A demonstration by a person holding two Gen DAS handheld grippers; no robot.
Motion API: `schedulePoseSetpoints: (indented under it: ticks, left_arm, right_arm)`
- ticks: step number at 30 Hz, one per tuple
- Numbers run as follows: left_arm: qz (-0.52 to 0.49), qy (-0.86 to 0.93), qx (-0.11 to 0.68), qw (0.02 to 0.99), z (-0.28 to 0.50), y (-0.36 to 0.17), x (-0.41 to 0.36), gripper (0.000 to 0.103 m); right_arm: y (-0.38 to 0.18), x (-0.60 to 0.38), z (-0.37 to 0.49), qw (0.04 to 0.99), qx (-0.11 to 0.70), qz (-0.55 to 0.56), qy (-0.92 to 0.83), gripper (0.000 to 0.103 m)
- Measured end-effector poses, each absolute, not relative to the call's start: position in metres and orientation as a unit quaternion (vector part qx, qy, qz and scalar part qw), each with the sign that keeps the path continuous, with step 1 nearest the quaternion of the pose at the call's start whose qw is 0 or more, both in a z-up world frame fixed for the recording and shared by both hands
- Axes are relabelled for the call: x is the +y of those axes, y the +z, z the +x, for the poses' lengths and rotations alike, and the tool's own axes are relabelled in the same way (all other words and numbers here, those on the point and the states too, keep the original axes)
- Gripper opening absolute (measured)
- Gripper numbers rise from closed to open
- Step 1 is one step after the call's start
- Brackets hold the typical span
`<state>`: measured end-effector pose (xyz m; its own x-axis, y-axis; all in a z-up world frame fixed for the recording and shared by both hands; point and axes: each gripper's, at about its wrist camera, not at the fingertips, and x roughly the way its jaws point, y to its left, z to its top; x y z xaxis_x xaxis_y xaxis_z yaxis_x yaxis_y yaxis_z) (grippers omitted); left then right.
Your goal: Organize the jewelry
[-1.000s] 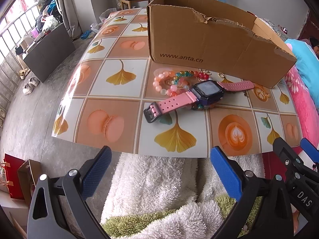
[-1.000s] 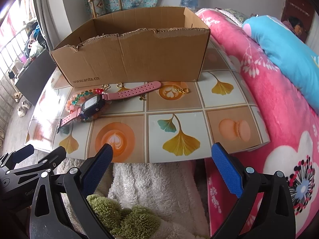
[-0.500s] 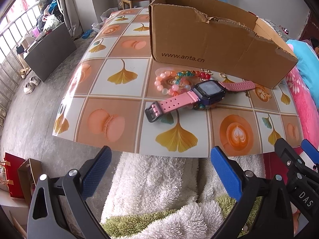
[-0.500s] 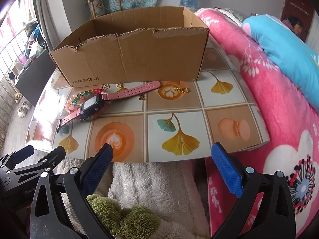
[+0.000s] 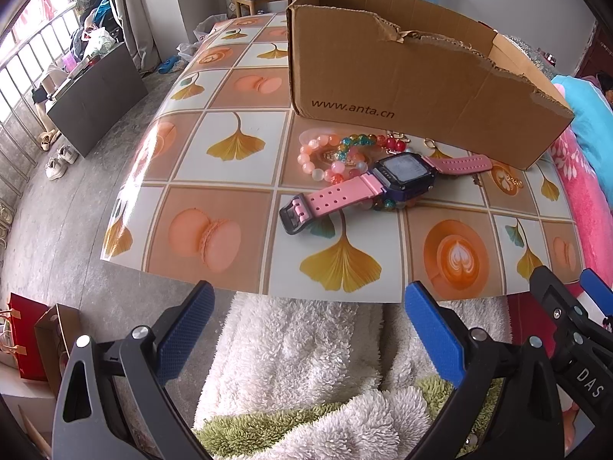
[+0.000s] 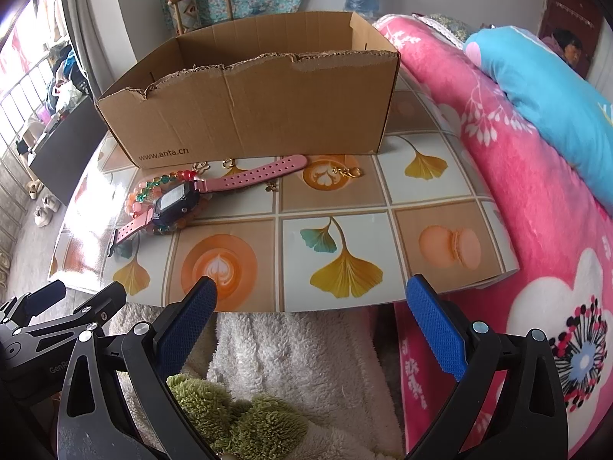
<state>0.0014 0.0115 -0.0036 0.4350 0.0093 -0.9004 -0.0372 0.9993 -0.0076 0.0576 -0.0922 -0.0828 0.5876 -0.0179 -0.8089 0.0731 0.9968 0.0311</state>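
A pink-strapped digital watch with a dark purple square case [image 5: 402, 176] lies flat just in front of the open brown cardboard box [image 5: 413, 88], its face up, resting across a bracelet of peach, teal and red glass beads [image 5: 333, 153]. Both the left gripper [image 5: 306, 329] and right gripper [image 6: 310, 326] are spread wide and empty, short of the box.

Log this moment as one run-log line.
phase: before pickup | left gripper: open | right gripper: open | watch, bracelets: on table | box: upright
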Motion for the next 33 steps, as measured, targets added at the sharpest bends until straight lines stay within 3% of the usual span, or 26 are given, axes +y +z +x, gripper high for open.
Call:
schedulePoseSetpoints:
  ticks: [33]
  left_arm:
    - [-0.002,0.026,0.502,0.864,0.005,-0.009,0.041,0.097]
  right_arm:
    - [-0.079,-0.104,0.066,0.902,0.429,0.029,-0.032,0.095]
